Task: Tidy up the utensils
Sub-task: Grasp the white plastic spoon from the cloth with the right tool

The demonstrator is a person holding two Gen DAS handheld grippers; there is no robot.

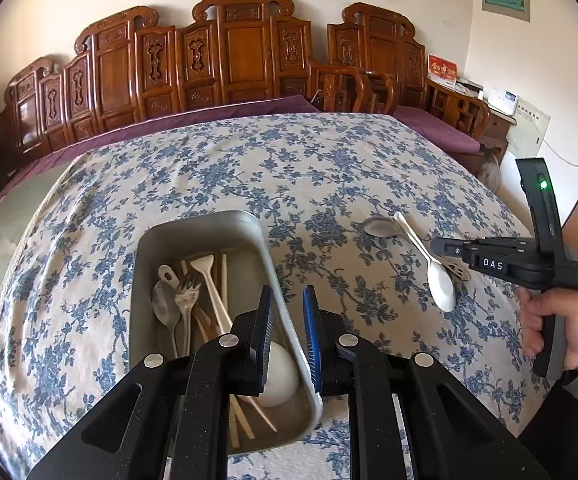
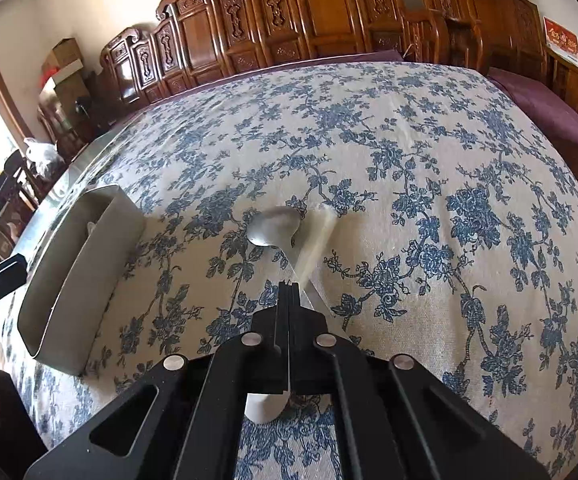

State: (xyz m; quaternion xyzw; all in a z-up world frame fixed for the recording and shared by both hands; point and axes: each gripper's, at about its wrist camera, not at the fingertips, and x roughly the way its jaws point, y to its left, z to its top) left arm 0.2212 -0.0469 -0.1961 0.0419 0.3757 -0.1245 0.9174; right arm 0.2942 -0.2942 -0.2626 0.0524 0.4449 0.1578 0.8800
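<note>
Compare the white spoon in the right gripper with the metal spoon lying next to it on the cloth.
The white spoon is matte white; the metal spoon is shiny grey steel. The white spoon is clamped by its handle in the right gripper, its bowl nearest the hand; the metal spoon lies free on the tablecloth, its bowl pointing away. The white spoon's handle is motion-blurred in the right wrist view; the metal spoon is sharp. Both are outside the metal tray.

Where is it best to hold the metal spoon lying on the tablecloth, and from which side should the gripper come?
Probably take the metal spoon by its thin handle, from above, fingers across it: its bowl is wide and lies flat on the tablecloth. The white spoon, held in the right gripper, crosses that handle, so it should go first.
</note>
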